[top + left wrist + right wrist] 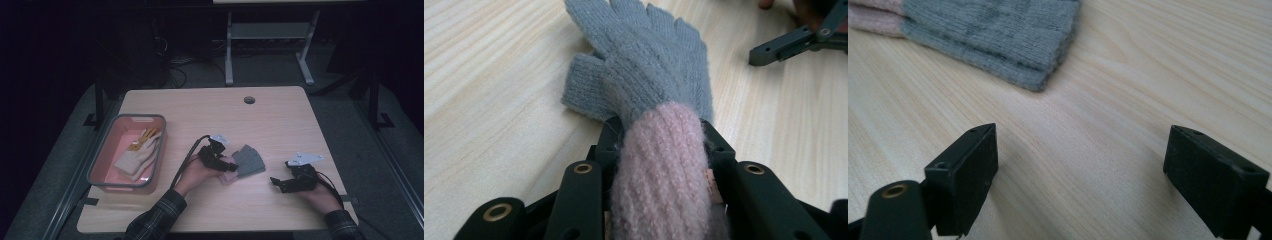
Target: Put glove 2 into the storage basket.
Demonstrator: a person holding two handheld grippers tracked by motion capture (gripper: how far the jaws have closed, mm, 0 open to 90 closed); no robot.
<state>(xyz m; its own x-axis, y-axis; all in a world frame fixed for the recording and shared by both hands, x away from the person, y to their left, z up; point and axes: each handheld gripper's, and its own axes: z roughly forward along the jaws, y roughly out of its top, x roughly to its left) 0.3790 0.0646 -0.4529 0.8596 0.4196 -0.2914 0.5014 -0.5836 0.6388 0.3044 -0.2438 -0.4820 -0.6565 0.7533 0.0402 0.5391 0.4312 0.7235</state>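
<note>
While my left gripper (pixel 659 145) clamps the pink cuff (pixel 659 170) of the glove (pixel 245 161), I log the grey glove flat mid-table (pixel 280 120). Right gripper (pixel 1080 175): jaws wide apart, nothing between them, near its fingers. Bin (pixel 102 155): another glove (pixel 137 155).

pink basket (pixel 100 155), table's left | cream glove (pixel 137 156) inside | wooden table (pixel 280 112)

Dim room; grey floor (pixel 280 67); white-legged desk (pixel 270 32) behind.
</note>
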